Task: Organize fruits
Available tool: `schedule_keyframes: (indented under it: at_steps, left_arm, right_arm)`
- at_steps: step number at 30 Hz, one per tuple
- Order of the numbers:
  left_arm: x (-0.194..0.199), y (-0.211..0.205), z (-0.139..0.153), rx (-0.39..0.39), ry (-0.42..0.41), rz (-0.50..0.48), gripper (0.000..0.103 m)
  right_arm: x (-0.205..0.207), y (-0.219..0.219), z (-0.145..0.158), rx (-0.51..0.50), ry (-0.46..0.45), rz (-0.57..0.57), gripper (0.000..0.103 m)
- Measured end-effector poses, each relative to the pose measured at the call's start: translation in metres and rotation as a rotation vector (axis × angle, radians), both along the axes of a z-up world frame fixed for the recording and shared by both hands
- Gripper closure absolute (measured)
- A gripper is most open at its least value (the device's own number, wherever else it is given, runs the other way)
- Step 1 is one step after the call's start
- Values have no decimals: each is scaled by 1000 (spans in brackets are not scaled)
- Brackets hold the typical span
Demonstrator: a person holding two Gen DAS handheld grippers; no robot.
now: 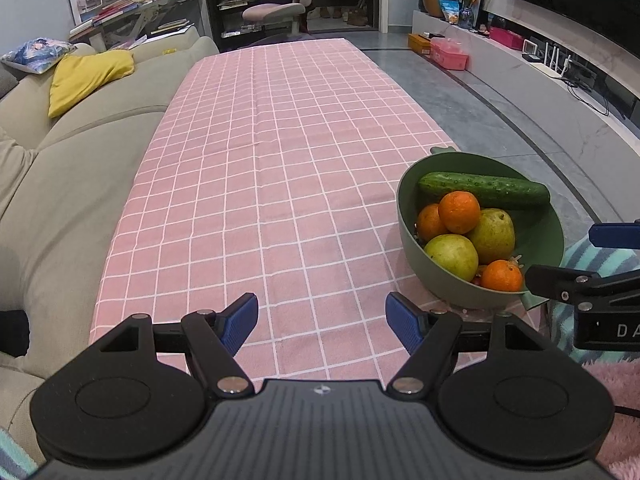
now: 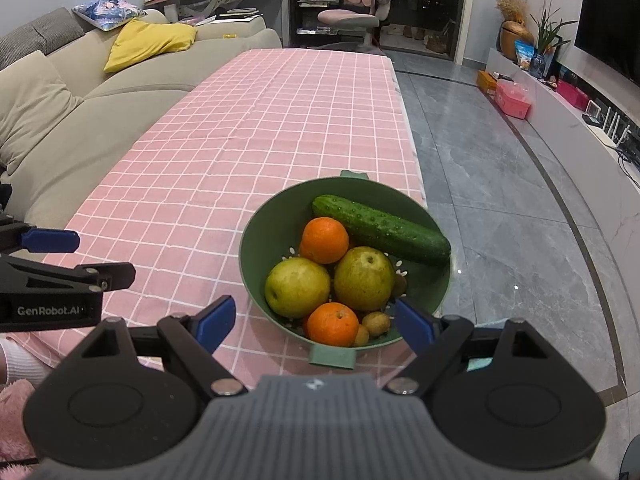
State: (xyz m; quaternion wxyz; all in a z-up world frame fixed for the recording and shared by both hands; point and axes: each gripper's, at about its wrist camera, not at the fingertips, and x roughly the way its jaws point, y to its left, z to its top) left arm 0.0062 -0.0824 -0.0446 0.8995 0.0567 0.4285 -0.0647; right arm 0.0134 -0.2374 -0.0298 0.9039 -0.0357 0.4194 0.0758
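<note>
Fruit (image 2: 362, 278) sat piled in bowl (image 2: 438, 294) at tabletop (image 2: 224, 136) edge, both grippers' (left (image 1: 321, 322), right (image 2: 314, 322)) fingers apart and empty; any grasp should take a top piece gently.

- We see a beige sofa (image 2: 100, 120) with a yellow cushion (image 2: 152, 42) along the left.
- We see grey marble floor (image 2: 500, 200) on the right.
- A pink office chair (image 2: 356, 12) stands at the far end.
- A dark television (image 2: 612, 20) hangs above a white ledge (image 2: 580, 120).

1 bowl (image 2: 256, 240), 1 cucumber (image 2: 380, 230), 3 oranges (image 2: 324, 240), 2 pears (image 2: 298, 288), approx. 3 kiwis (image 2: 378, 323).
</note>
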Motion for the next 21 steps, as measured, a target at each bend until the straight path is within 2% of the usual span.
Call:
schedule_keyframes:
  at_steps: [21]
  left_arm:
    - [0, -1, 1, 2, -3, -9, 17]
  right_arm:
    - [1, 1, -1, 4, -4, 2, 20]
